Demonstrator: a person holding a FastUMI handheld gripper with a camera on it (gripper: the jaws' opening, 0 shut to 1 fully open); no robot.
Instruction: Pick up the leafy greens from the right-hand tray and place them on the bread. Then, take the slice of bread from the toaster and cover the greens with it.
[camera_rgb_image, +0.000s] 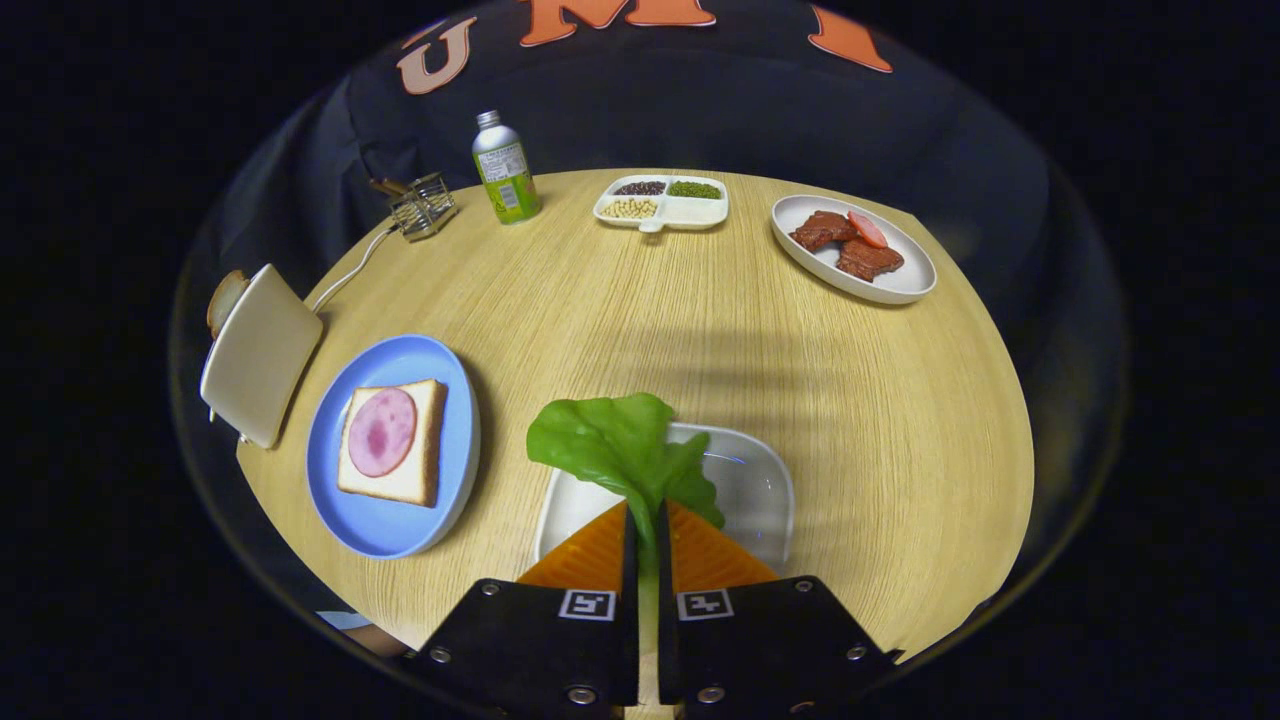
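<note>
My gripper (647, 540) is shut on the pale stem of the leafy greens (615, 440), and the green leaf spreads out just ahead of the fingertips. Under it lies the white square tray (755, 480), which holds nothing else that I can see. To the left of the fingers a blue plate (400, 520) carries a slice of bread (420, 480) topped with a round pink ham slice (382, 431). Farther left stands the cream toaster (258, 352), with a bread slice (226, 298) poking out of its far side.
Beyond the fingers on the round wooden table: a green-labelled bottle (505, 168), a small wire holder (424, 206), a white divided dish of beans (662, 203), and a white oval plate (905, 285) with brown meat pieces and a red slice. The toaster's cord (350, 270) runs back.
</note>
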